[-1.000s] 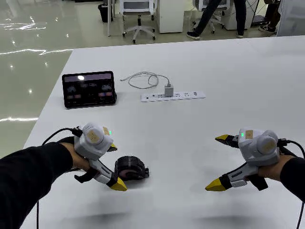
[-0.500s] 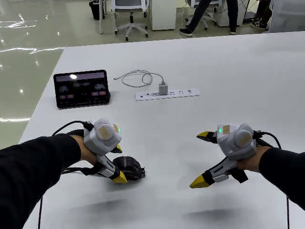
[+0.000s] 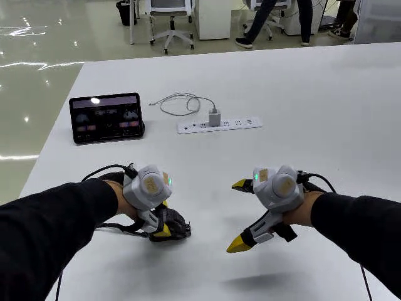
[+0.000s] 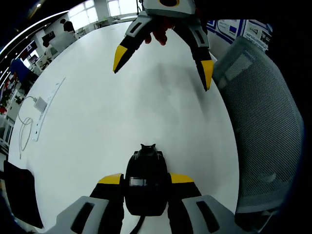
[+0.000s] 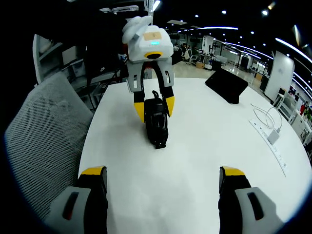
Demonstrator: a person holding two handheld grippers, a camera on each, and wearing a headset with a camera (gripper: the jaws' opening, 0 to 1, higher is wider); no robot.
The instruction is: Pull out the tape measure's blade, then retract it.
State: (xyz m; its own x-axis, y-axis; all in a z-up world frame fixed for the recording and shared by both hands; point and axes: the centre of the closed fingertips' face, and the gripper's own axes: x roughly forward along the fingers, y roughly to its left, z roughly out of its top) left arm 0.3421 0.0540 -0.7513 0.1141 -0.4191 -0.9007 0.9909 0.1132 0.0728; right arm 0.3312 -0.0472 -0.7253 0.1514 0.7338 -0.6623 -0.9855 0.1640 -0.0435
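Tape measure [image 3: 177, 224] sits near-left on the bench [image 3: 263, 88], its hard, weighty-looking case clamped by the left gripper [image 4: 145, 178]; right gripper [image 3: 238, 215] gapes empty. Its blade tab [image 4: 147, 146] looks thin, probably springy; pinch squarely.

Bright, even light — faint shadows beneath the left tool [image 3: 164, 219] and right tool [image 3: 239, 214] on the smooth white worktop [image 3: 282, 88]; fisheye edges warp.
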